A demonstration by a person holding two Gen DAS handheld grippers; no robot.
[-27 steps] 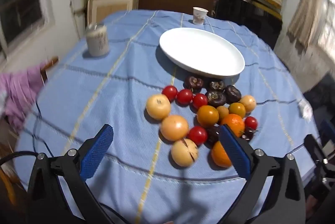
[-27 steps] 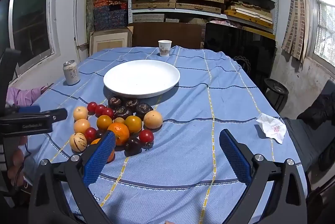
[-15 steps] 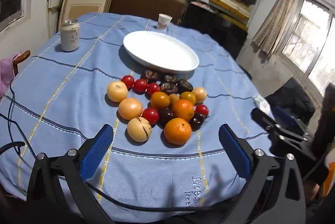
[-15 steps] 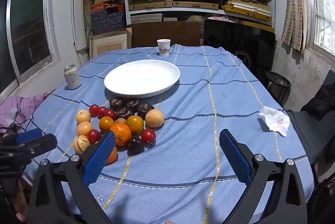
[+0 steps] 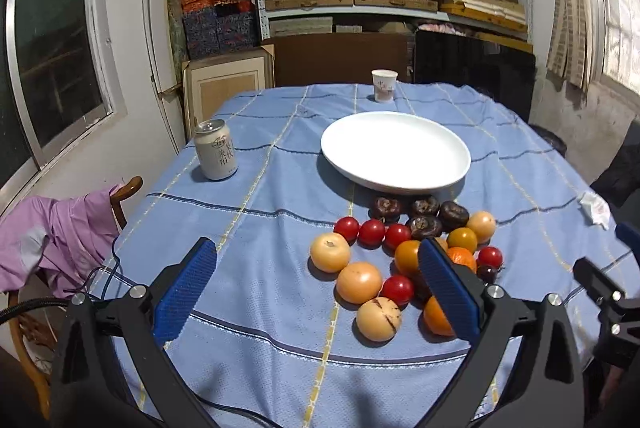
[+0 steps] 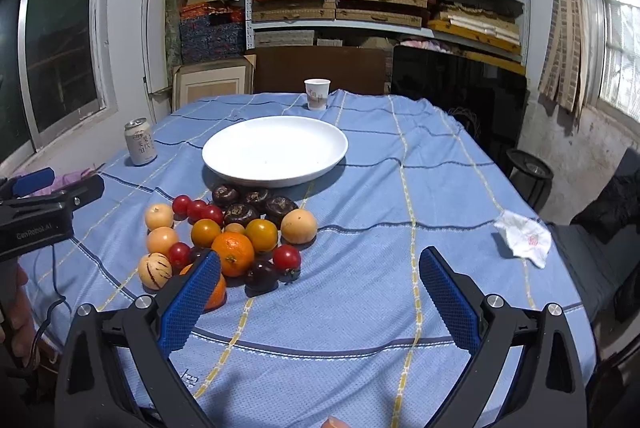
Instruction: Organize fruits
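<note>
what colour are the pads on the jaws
Blue, textured pads on black arms; the right wrist view shows them best.

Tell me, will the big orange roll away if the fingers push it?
Probably a little. The big orange is round and sits on a flat tablecloth, so a push could roll it. But other fruits, like the dark plum, crowd against it and may stop it. Its dimpled skin looks grippy, not slippery.

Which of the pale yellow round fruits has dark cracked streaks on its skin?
The pale yellow streaked fruit at the pile's near edge, beside the partly hidden orange; the other pale yellow ones are smooth-skinned.
</note>
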